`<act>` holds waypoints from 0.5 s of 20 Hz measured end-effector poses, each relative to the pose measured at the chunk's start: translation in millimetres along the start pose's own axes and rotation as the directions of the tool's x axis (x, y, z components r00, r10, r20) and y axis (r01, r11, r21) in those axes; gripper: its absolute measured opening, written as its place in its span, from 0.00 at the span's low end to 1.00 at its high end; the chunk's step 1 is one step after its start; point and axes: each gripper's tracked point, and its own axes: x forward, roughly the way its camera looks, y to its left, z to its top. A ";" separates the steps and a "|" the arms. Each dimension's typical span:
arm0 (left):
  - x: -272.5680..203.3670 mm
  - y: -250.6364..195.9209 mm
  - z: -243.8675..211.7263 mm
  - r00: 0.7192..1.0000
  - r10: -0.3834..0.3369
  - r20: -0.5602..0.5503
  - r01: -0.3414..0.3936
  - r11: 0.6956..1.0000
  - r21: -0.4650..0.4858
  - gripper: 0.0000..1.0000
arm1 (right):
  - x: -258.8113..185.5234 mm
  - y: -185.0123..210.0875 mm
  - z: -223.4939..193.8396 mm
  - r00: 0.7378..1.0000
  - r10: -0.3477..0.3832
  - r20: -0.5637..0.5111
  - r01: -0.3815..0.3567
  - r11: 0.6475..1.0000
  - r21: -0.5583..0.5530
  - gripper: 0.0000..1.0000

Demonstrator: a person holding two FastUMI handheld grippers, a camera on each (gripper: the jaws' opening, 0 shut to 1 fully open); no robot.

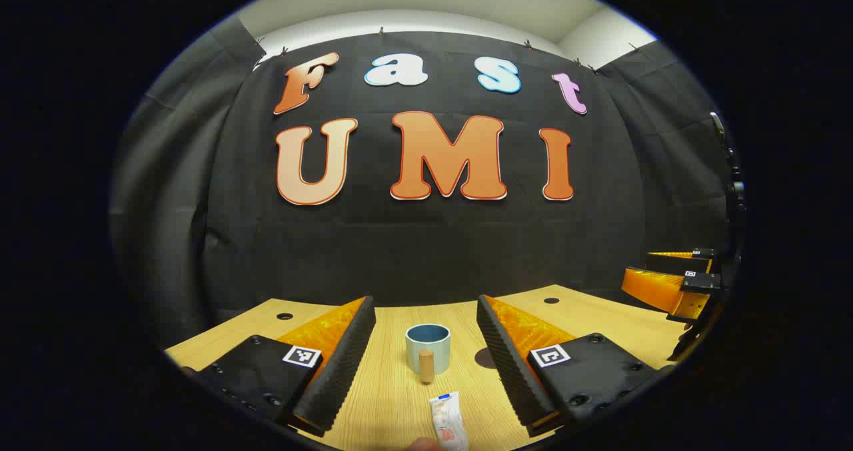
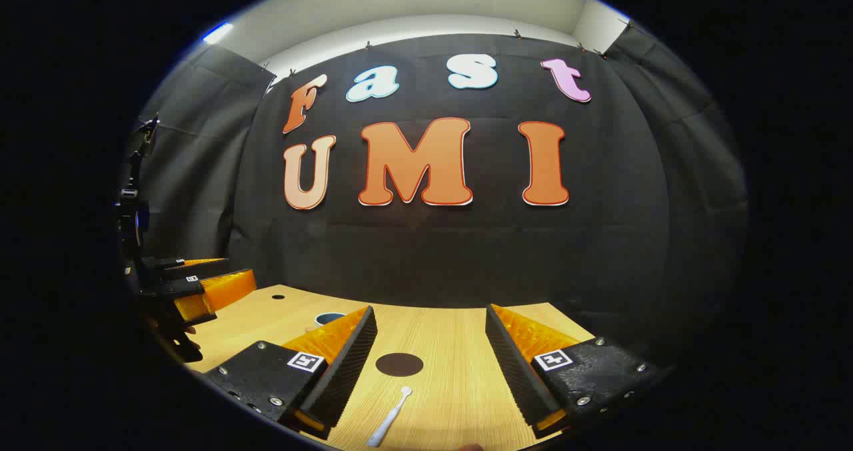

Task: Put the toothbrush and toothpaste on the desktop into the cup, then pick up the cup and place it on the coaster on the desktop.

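Right gripper view puts the white toothbrush [image 2: 390, 416] just ahead between the wide-open right gripper [image 2: 432, 358], its long axis running roughly along the fingers, brush head toward the dark coaster [image 2: 399, 364], while the left gripper [image 1: 425, 344], equally wide, faces the toothpaste tube [image 1: 448, 423].

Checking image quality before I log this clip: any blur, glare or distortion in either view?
Left gripper view: sharp, evenly lit, the fisheye bowing the desktop edge; cup and toothpaste clear. Right gripper view: equally sharp, a bright ceiling light glints top left; toothbrush and coaster clear.
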 end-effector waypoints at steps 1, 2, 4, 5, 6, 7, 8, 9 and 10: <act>1.4 -1.2 1.3 1.000 -0.002 -0.001 0.002 1.000 0.001 0.97 | 0.2 -0.7 0.6 1.000 0.002 0.000 -0.002 1.000 -0.001 0.99; 1.3 -2.4 0.8 1.000 -0.002 -0.002 0.002 1.000 0.003 0.97 | 0.2 -1.5 1.2 1.000 0.001 0.002 -0.001 1.000 -0.004 0.99; 2.2 -2.6 2.0 1.000 -0.002 0.001 0.002 1.000 0.002 0.99 | 0.2 -3.2 3.0 1.000 -0.002 0.009 0.002 1.000 -0.007 0.99; 2.5 -2.5 3.1 1.000 0.000 0.004 0.000 1.000 0.000 0.99 | 0.8 -4.5 3.5 1.000 -0.004 0.010 0.004 1.000 -0.007 0.99; 2.1 -3.1 1.9 1.000 0.000 0.005 0.000 1.000 -0.002 0.99 | 0.7 -4.9 2.9 1.000 -0.002 0.010 0.002 1.000 -0.006 0.99; 3.3 -3.1 3.0 1.000 0.003 0.003 -0.003 1.000 -0.003 0.99 | 1.1 -5.3 2.4 1.000 -0.003 0.006 0.003 1.000 -0.003 0.99; 3.3 -3.4 0.8 1.000 0.004 0.003 -0.004 1.000 -0.005 0.99 | 0.8 -6.5 1.0 1.000 0.001 0.002 -0.001 1.000 0.004 0.99; 4.1 -4.1 1.4 1.000 0.006 0.000 -0.006 1.000 -0.006 0.99 | 1.1 -6.8 -0.5 1.000 0.003 -0.002 -0.003 1.000 0.008 0.99; 3.4 -3.2 0.0 1.000 0.009 -0.001 -0.009 1.000 -0.008 0.99 | 0.5 -8.1 -0.8 1.000 0.001 -0.004 -0.001 1.000 0.011 0.99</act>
